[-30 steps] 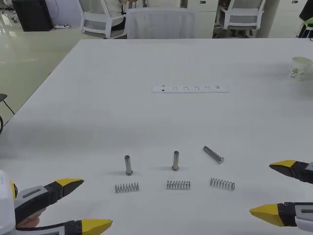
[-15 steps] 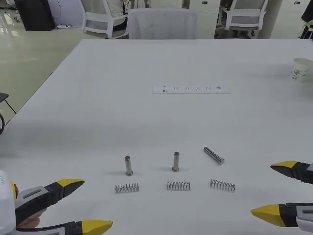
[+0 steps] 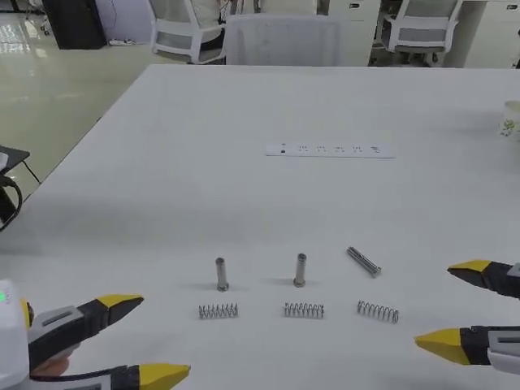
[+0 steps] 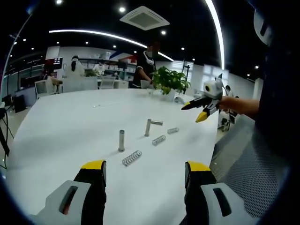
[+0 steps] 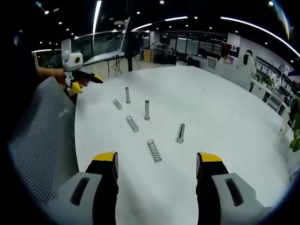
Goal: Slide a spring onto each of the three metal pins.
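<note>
Two metal pins stand upright on the white table [image 3: 244,203], the left pin [image 3: 221,274] and the middle pin [image 3: 300,270]. A third pin [image 3: 363,261] lies on its side to their right. In front of each pin lies a spring: left [image 3: 218,311], middle [image 3: 304,309], right [image 3: 378,311]. My left gripper [image 3: 150,337] hovers open at the near left, short of the left spring [image 4: 131,158]. My right gripper [image 3: 451,305] is open at the near right, beside the right spring [image 5: 154,150]. Nothing is between either pair of jaws.
A white power strip [image 3: 329,150] lies mid-table behind the pins. A paper cup [image 3: 512,118] stands at the far right edge. Office chairs [image 3: 280,39] line the table's far side.
</note>
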A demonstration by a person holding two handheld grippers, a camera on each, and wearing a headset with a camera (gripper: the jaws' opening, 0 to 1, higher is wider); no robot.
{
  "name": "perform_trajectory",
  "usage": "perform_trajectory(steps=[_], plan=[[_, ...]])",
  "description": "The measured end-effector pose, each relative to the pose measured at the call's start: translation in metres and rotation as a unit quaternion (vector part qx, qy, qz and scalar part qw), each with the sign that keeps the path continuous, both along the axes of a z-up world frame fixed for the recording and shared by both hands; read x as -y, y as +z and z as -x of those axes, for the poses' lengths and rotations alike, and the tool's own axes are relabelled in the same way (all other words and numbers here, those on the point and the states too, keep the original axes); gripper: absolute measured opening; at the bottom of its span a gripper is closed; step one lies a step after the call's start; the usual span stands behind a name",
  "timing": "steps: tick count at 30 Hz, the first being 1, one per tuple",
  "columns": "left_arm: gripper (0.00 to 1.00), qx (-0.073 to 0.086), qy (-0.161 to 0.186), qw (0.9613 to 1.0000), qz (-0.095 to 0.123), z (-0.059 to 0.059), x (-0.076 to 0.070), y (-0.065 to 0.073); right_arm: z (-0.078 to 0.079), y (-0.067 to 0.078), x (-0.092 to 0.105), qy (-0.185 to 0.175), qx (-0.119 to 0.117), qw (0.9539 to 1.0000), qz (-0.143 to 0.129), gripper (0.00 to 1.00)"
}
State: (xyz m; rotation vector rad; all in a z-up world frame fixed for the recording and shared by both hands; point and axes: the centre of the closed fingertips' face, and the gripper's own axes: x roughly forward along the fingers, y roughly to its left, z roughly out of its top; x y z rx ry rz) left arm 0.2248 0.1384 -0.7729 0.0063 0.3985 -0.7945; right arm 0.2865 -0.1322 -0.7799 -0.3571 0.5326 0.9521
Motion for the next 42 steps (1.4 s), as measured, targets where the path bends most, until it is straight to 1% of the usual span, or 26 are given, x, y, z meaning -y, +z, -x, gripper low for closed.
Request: perform_trajectory(steps=[7, 14, 21, 23, 27, 30, 33, 39, 41, 42], plan=[[0.64, 0.002, 0.003, 1.0000, 0.001, 0.001, 0.001, 0.001, -0.016, 0.005, -0.010, 0.005, 0.006, 1.0000, -0.002, 0.66], [0.64, 0.002, 0.008, 1.0000, 0.000, 0.004, -0.001, 0.001, -0.032, 0.004, -0.016, 0.014, 0.007, 0.9999, 0.007, 0.64], [0.63, 0.002, 0.009, 1.0000, -0.001, 0.005, -0.001, 0.001, -0.050, 0.008, -0.025, 0.019, 0.011, 0.9997, 0.013, 0.62], [0.64, 0.003, 0.009, 1.0000, -0.001, 0.006, 0.000, 0.001, -0.059, 0.008, -0.030, 0.022, 0.010, 0.9996, 0.014, 0.61], [0.63, 0.004, 0.009, 1.0000, 0.000, 0.007, 0.002, 0.001, -0.070, 0.007, -0.035, 0.024, 0.012, 0.9994, 0.022, 0.59], [0.63, 0.003, 0.011, 0.9999, 0.000, 0.009, 0.002, 0.000, -0.078, 0.004, -0.038, 0.026, 0.009, 0.9991, 0.030, 0.57], [0.63, 0.001, 0.013, 0.9999, 0.001, 0.011, 0.002, -0.001, -0.084, 0.001, -0.041, 0.025, 0.005, 0.9992, 0.031, 0.55], [0.63, 0.004, 0.017, 0.9998, 0.004, 0.009, 0.002, 0.001, -0.096, -0.007, -0.044, 0.017, -0.006, 0.9987, 0.048, 0.50], [0.63, 0.003, 0.015, 0.9999, 0.003, 0.010, 0.002, 0.000, -0.100, -0.011, -0.046, 0.015, -0.009, 0.9982, 0.058, 0.49], [0.63, 0.003, 0.015, 0.9999, 0.003, 0.010, 0.002, 0.000, -0.101, -0.011, -0.048, 0.016, -0.009, 0.9981, 0.059, 0.48]])
